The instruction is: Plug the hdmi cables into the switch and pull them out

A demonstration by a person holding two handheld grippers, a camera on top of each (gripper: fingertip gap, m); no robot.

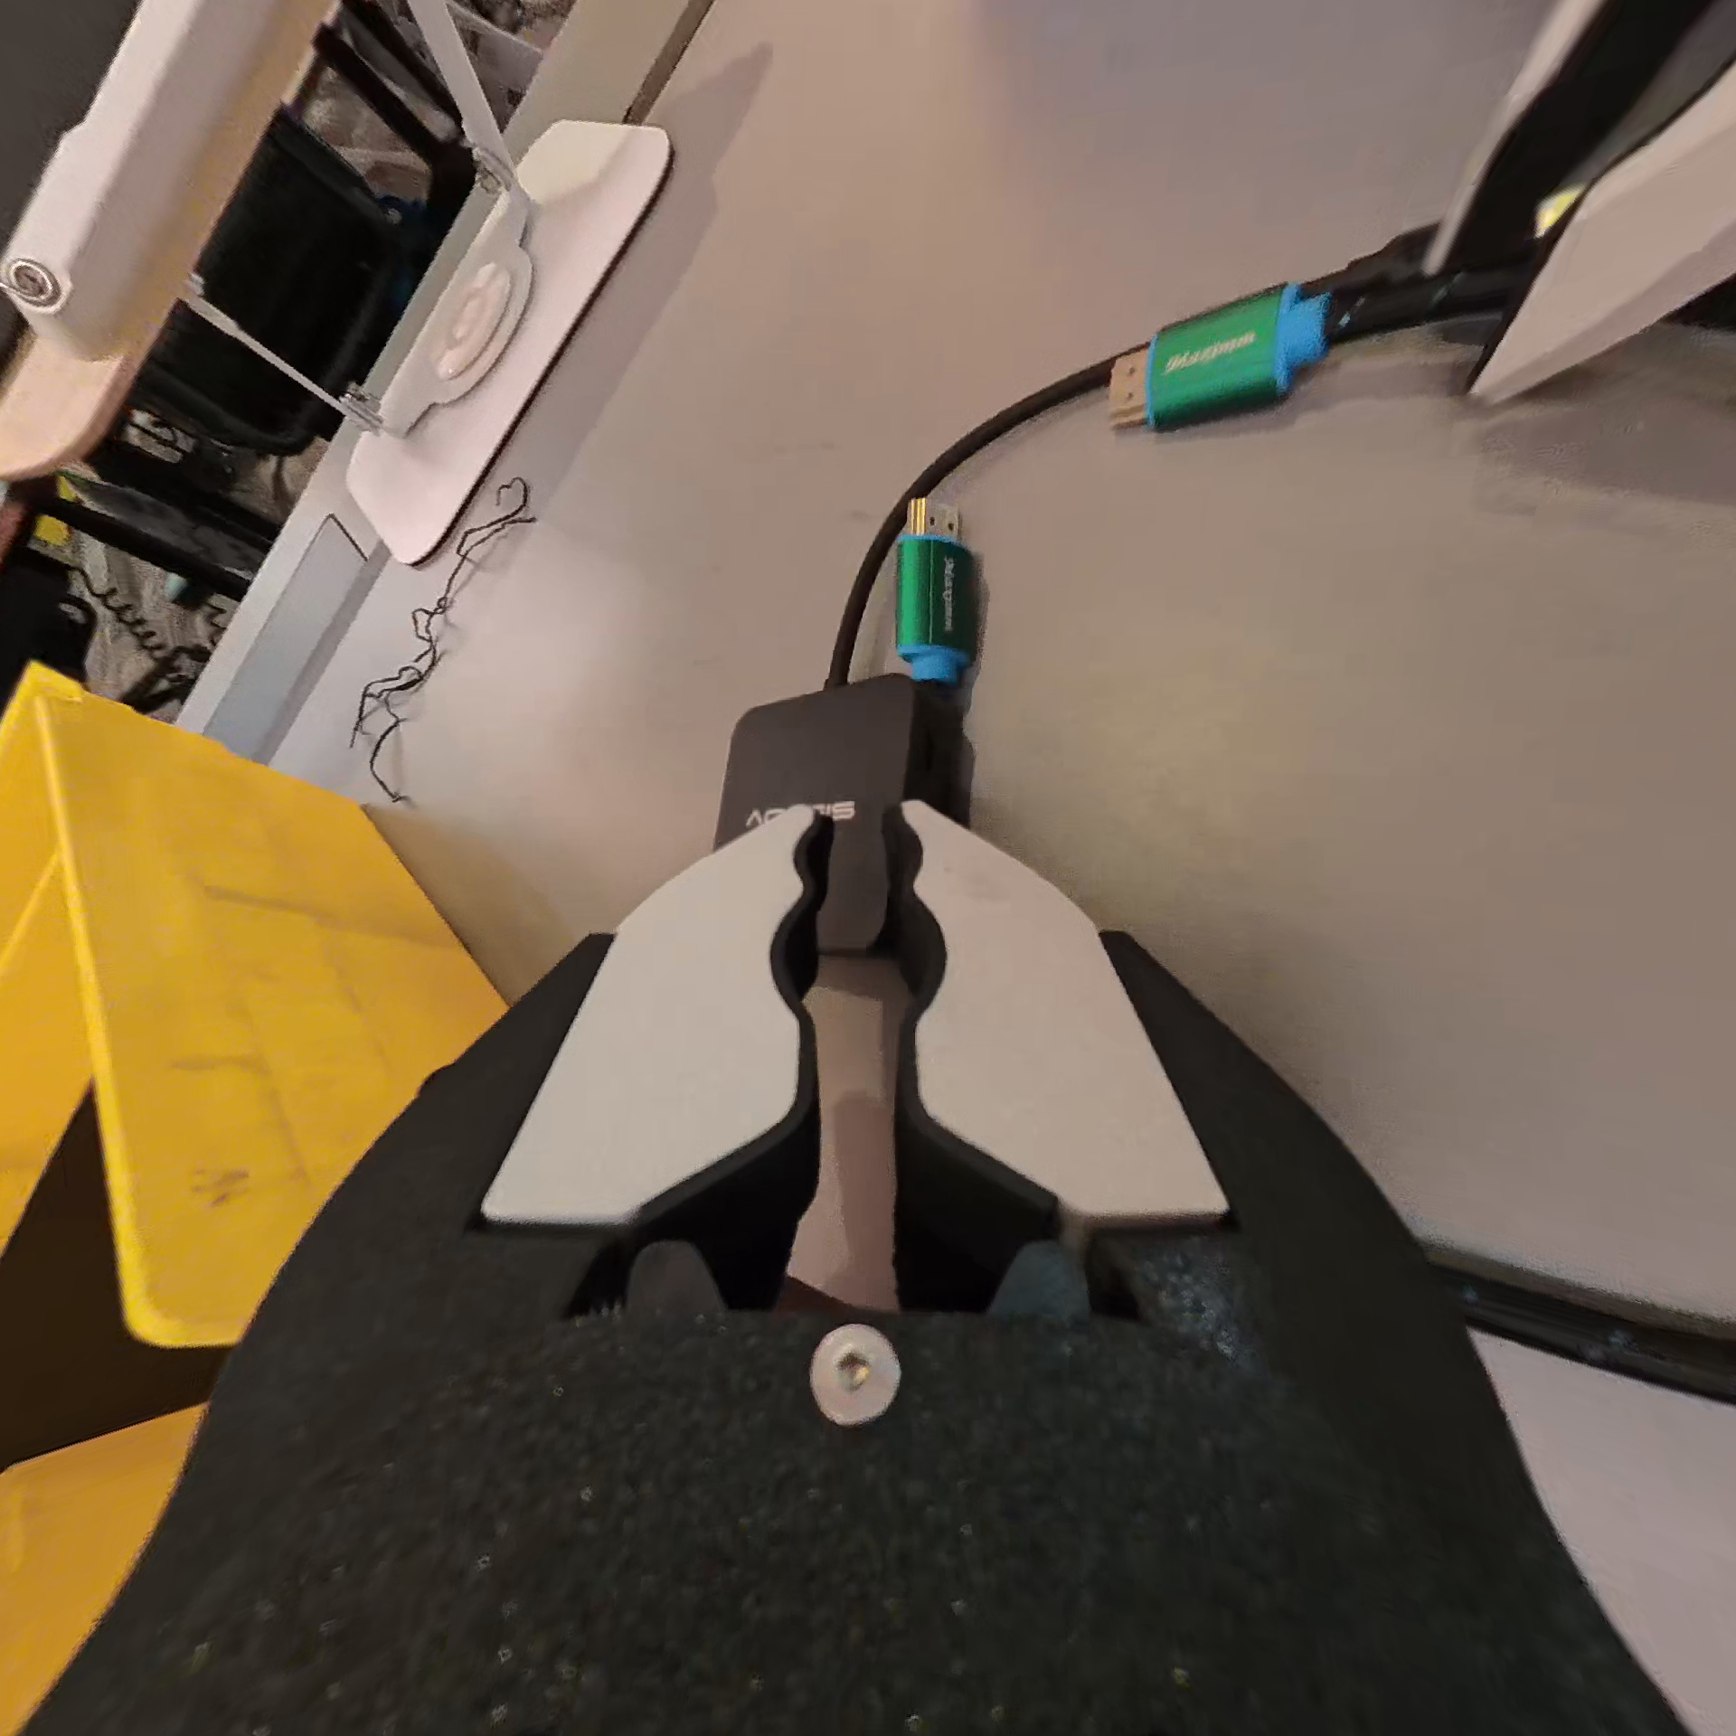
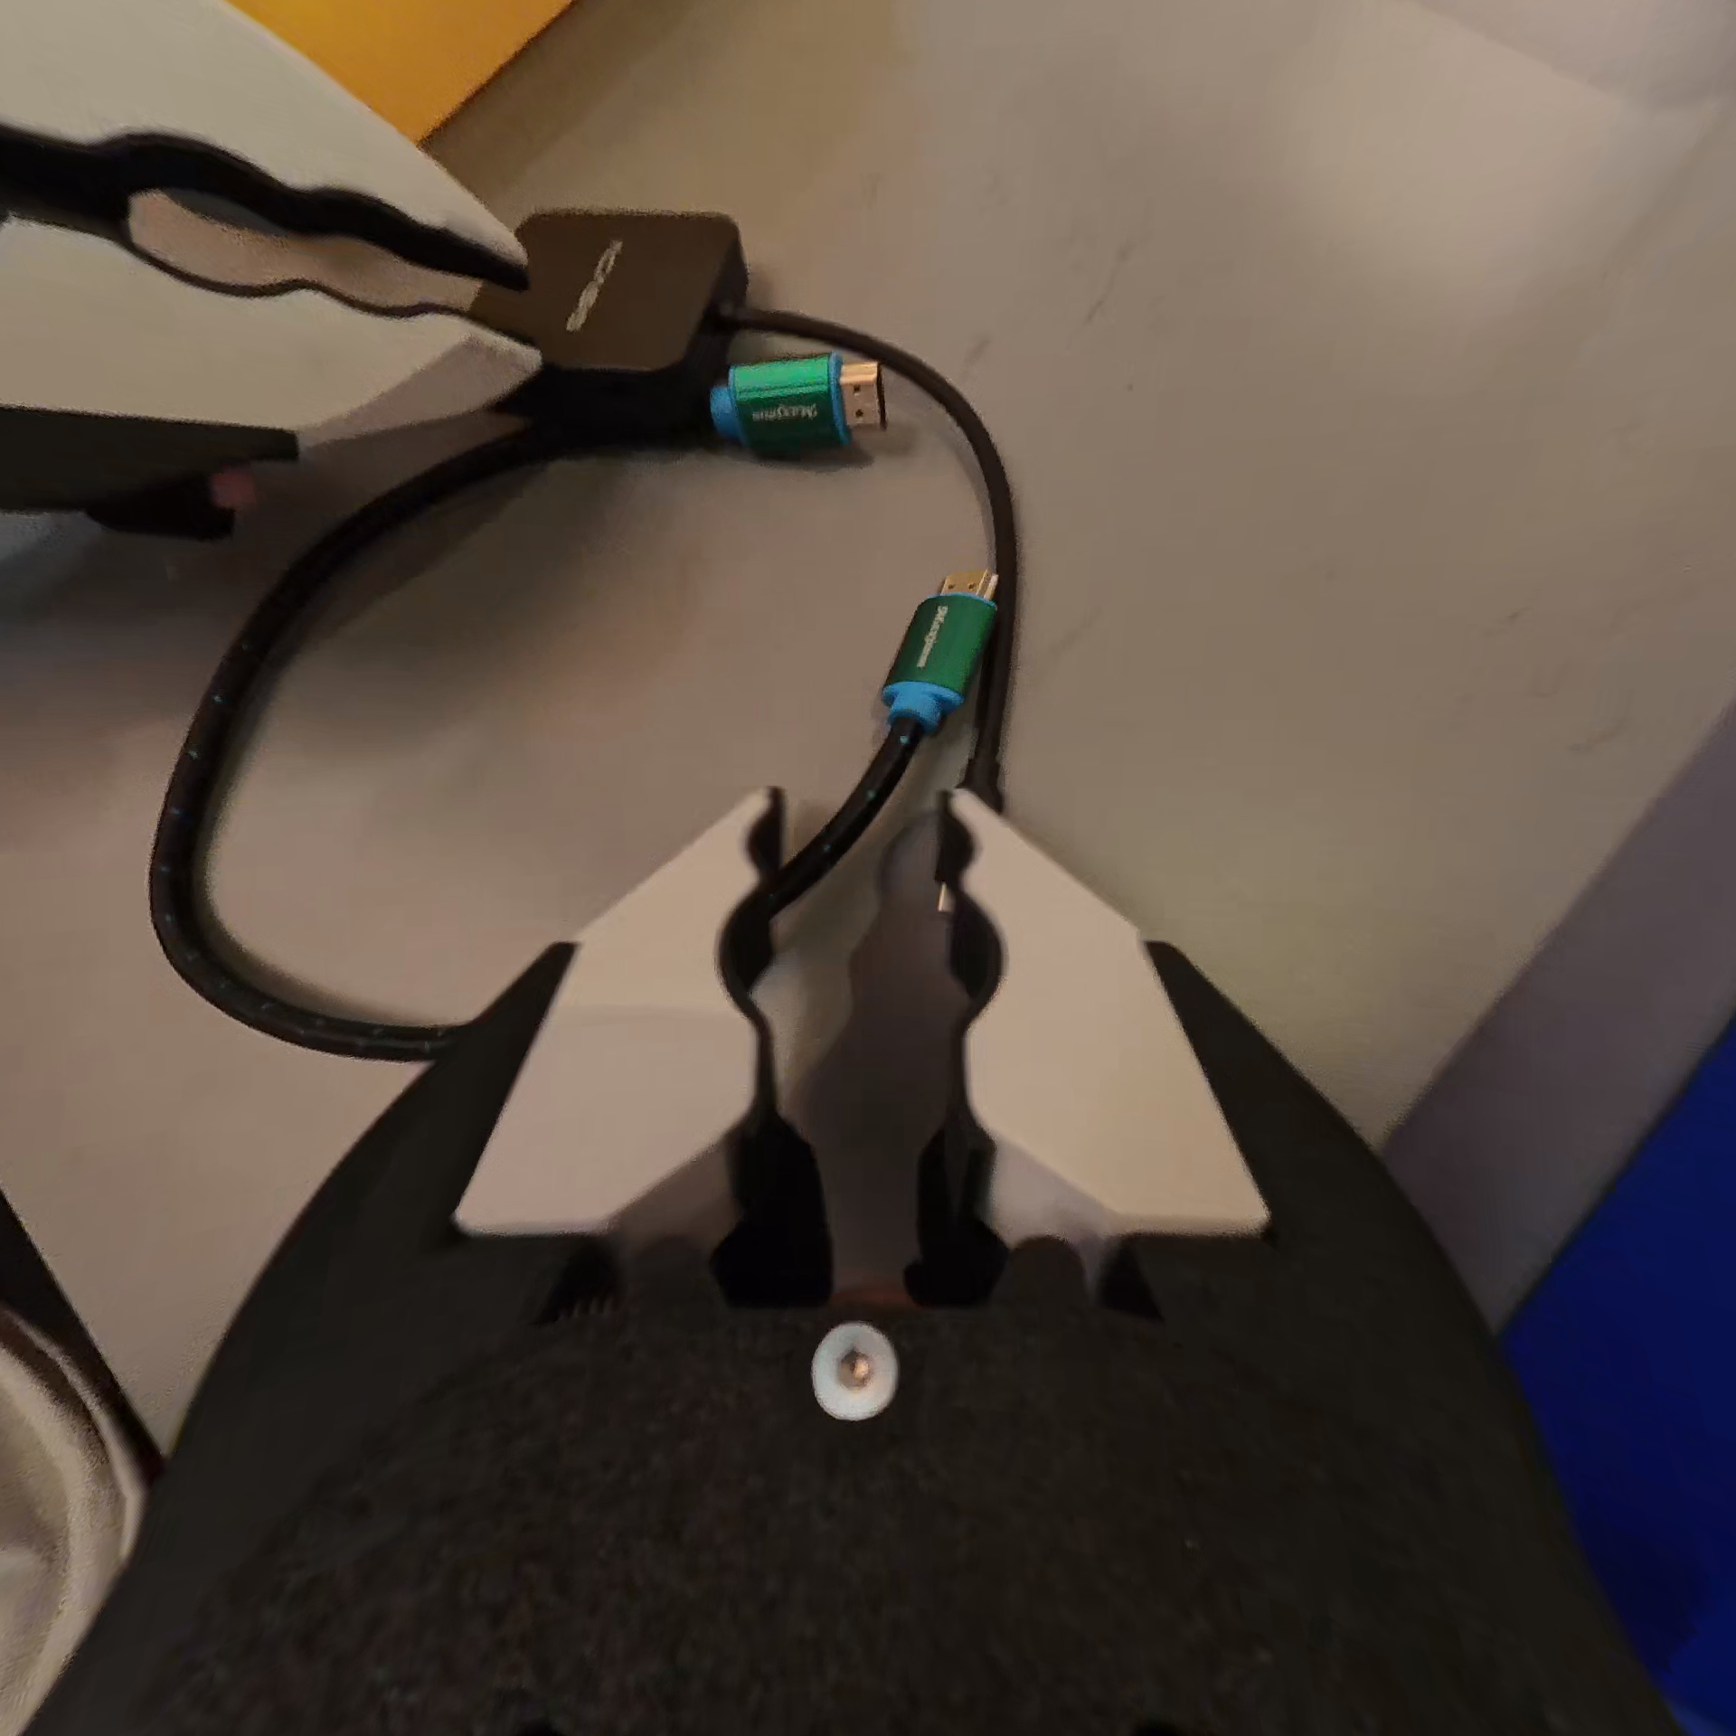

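Nearest to us in the right wrist view, our right gripper [image 2: 860, 808] stands with its jaws partly apart and gripping nothing; the black braided cable [image 2: 845, 836] of the closer green metal HDMI plug with a blue collar [image 2: 939, 648] runs between the fingers without being pinched. That plug lies loose on the grey tabletop [image 2: 1315, 376], gold tip pointing away. Farther off to the left, our left gripper [image 1: 857, 827] has its jaws drawn narrow onto the near edge of the flat black rectangular HDMI switch [image 1: 827, 789], which rests on the table. Just beside the switch's right side lies the second green and blue HDMI plug [image 2: 798, 409], tip turned away from it and not inserted. We judge both plugs to be out of the switch, so either plugging has not begun or a pull-out has finished; we cannot tell which. As for containers, a yellow plastic bin [image 1: 188, 939] stands at the near left; we cannot see into it.
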